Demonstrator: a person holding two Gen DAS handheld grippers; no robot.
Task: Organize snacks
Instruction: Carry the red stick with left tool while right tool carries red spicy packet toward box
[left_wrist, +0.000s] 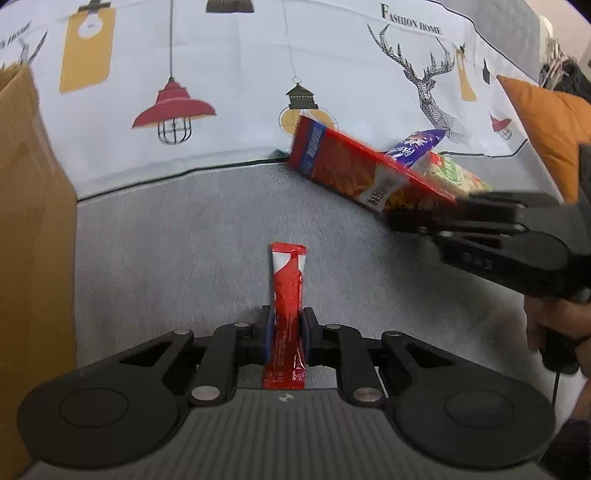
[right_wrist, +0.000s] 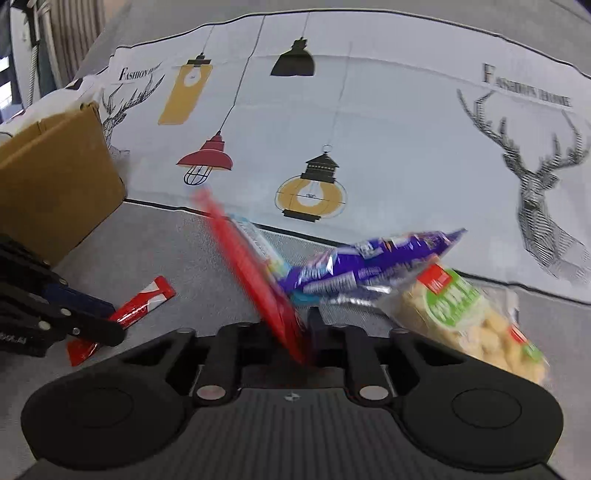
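A slim red stick packet (left_wrist: 288, 273) lies along the grey seat, and my left gripper (left_wrist: 288, 325) is shut on its near half. From the right wrist view the same packet (right_wrist: 144, 302) pokes out of the left gripper (right_wrist: 107, 325) at the far left. My right gripper (right_wrist: 295, 332) is shut on a flat red snack box (right_wrist: 243, 266), seen edge-on and blurred. The left wrist view has that box (left_wrist: 354, 170) tilted above the seat, held at its lower right end by the right gripper (left_wrist: 410, 218).
A purple snack packet (right_wrist: 369, 266) and a clear bag of pale puffs with a green label (right_wrist: 461, 317) lie on the seat behind the box. A cardboard box (right_wrist: 55, 184) stands at the left. An orange cushion (left_wrist: 546, 125) sits far right. A lamp-and-deer printed cloth (right_wrist: 369, 129) covers the backrest.
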